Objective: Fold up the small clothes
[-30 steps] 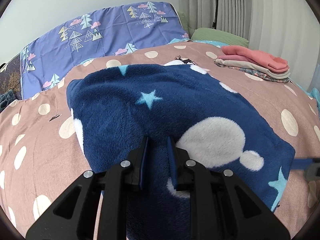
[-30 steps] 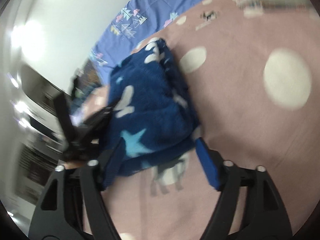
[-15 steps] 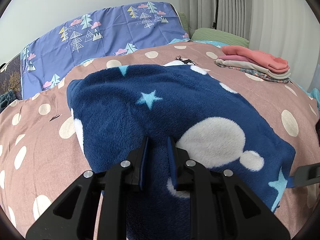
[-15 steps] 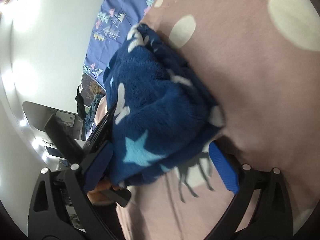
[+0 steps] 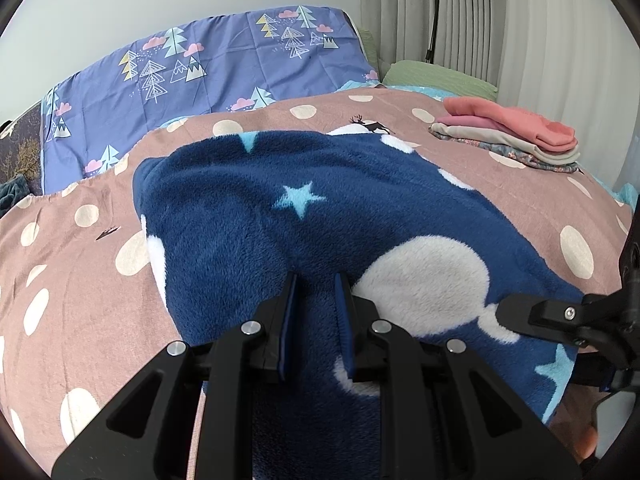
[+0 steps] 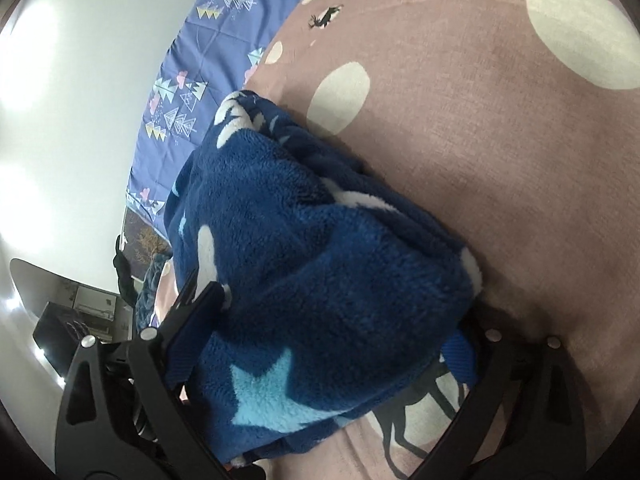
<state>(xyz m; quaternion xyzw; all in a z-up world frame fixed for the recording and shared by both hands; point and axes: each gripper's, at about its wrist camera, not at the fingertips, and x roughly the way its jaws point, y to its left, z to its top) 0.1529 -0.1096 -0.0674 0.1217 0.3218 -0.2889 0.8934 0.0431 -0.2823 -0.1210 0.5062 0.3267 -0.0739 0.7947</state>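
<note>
Blue-padded left gripper (image 5: 316, 300) is clamped on a ridge of navy fleece garment (image 5: 320, 216); right gripper (image 6: 328, 344) is spread wide, jaws straddling the garment's bunched corner, not closed; garment lies on the pink dotted bedspread (image 5: 68, 264), folded stack (image 5: 516, 132) well apart.

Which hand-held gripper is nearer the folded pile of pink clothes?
Right. The right hand-held gripper straddles the blue fleece's corner on the pile's side; the left hand-held gripper grips the near edge, farther away.
</note>
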